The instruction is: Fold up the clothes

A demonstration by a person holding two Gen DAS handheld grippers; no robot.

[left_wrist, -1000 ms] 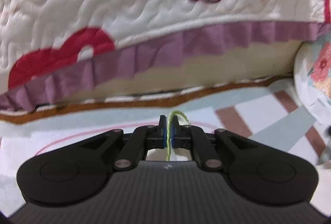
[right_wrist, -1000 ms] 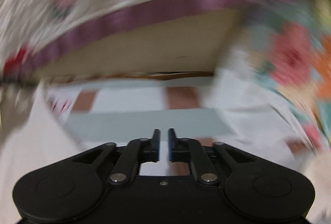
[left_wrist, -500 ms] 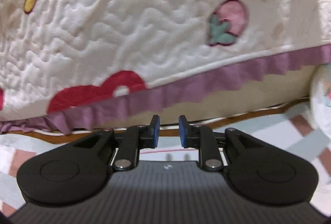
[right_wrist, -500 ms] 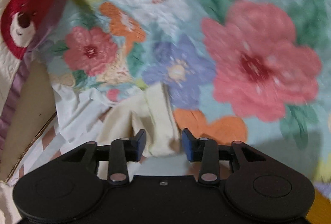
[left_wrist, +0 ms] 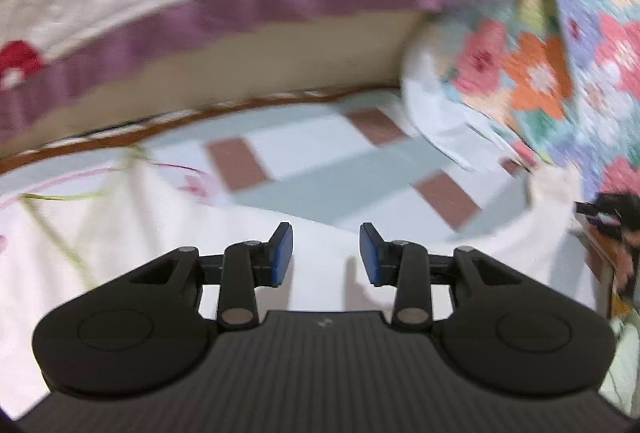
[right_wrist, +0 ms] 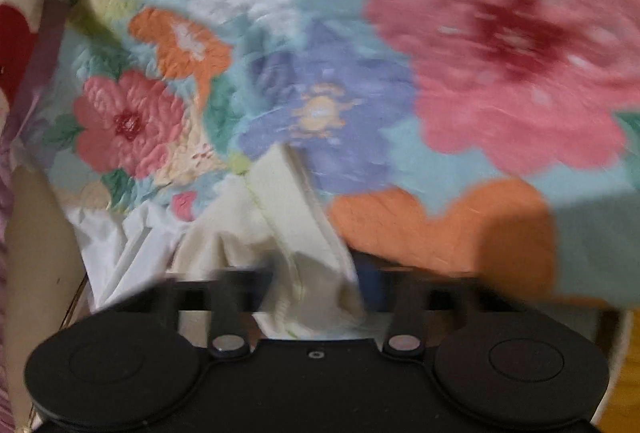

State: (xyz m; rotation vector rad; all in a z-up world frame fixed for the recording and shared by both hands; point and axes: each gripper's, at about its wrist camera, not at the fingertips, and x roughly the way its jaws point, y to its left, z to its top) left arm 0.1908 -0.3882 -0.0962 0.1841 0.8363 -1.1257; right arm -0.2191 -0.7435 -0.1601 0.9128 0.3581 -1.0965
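Two views | left wrist: left gripper (left_wrist: 326, 253) jaws just opening, nothing between, over the white garment (left_wrist: 120, 233) lying near on the checked sheet (left_wrist: 320, 161), freed to regrip | right wrist: right gripper (right_wrist: 316, 281) just closing, clamped on the cream garment hem (right_wrist: 280, 217) beside the floral quilt (right_wrist: 400, 73), ready to lift.

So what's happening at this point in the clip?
A person is folding a cream garment on a bed with a hand-held tool in each hand. The right tool has just been closing on a bunched corner of the garment beside the flowered quilt. The left tool has just been opening and stands empty above the spread white cloth, near the quilt with the purple trim.
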